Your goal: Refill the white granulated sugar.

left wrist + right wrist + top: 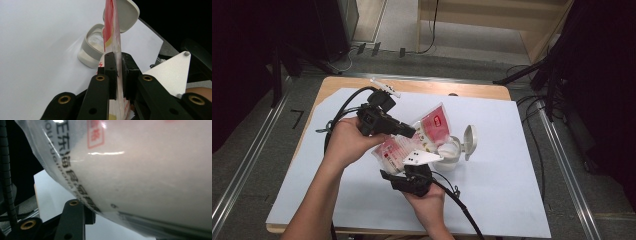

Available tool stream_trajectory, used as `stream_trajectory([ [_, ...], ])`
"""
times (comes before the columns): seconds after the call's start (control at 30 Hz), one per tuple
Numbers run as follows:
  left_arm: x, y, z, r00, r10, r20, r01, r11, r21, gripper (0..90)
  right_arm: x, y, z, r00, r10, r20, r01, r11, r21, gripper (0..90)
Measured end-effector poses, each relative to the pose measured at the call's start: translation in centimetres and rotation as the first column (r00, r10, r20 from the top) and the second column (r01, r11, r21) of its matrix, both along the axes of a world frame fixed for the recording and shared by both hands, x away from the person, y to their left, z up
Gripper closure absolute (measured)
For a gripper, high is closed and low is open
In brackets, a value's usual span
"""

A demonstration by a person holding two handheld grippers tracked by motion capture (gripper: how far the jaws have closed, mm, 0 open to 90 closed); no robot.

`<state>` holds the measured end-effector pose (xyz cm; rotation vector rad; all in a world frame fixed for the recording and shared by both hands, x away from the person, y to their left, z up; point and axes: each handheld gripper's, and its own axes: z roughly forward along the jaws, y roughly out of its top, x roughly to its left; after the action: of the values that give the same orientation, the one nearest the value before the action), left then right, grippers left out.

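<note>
A clear plastic bag [433,125] with red print, full of white grains, hangs tilted over an open white container [452,154] whose flip lid [470,140] stands up. My left gripper [411,132] is shut on the bag's flat upper edge; in the left gripper view the bag [110,25] runs edge-on between the pressed pads of that gripper [119,58], above the container [91,47]. My right gripper [405,168] holds the bag's fat lower end from below. In the right gripper view the bulging bag [140,170] presses on one black finger [75,217]; the other is hidden.
A white sheet [512,200] covers the wooden table [422,86]. A small white object [385,87] lies at the sheet's far edge. Black cables trail from both grippers over the near and left parts of the sheet. Dark stands flank the table.
</note>
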<state>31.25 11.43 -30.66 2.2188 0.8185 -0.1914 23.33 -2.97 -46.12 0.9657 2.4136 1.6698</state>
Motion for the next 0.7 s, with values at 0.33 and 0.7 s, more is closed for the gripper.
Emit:
stream_trajectory([
  [0.33,0.0,1.4,-0.4,0.9999,0.011,-0.005,-0.011,0.9996,-0.026,85.3,0.5,-0.6,-0.4,0.9992,-0.032,-0.024,0.032,0.999,0.006,57.0],
  [0.7,-0.2,2.5,-0.7,1.0,-0.009,0.001,0.009,0.9996,-0.028,85.9,1.0,-1.6,-0.6,0.9963,-0.085,-0.013,0.084,0.996,-0.015,55.4],
])
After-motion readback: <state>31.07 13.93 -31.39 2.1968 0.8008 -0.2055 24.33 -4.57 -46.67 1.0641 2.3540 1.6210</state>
